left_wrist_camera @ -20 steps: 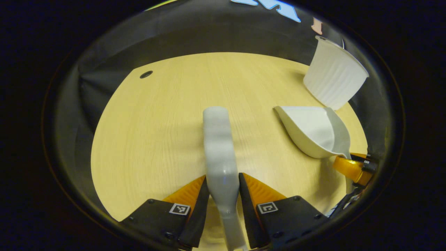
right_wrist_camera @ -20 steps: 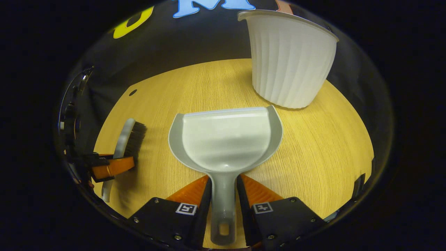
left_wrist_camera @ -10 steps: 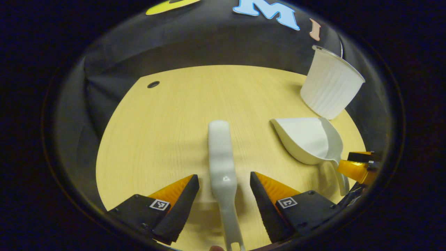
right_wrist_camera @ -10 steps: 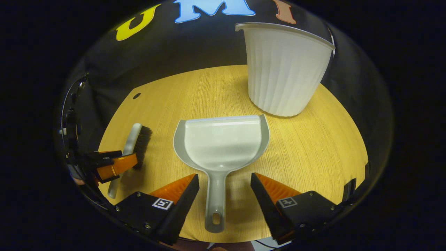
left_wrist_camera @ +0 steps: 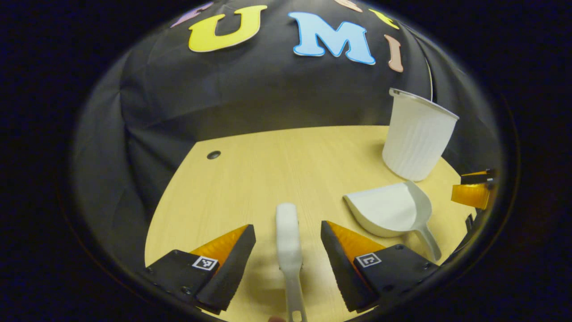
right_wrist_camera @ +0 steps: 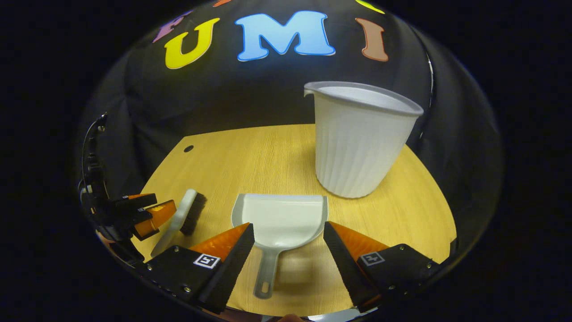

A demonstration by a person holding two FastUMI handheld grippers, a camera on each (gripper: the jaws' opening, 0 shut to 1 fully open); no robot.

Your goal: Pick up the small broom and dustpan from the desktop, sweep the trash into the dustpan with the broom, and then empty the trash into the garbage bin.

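Wooden tabletop carrying broom, dustpan and bin. Both flat, handles toward each gripper: left gripper released astride broom, right gripper released astride dustpan. No trash visible.

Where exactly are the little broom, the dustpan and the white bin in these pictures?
broom [left_wrist_camera: 287, 232], left gripper view, on the back of its head.
dustpan [right_wrist_camera: 280, 219], right gripper view, on the inside of its scoop.
bin [right_wrist_camera: 355, 147], right gripper view, on its ribbed side wall.
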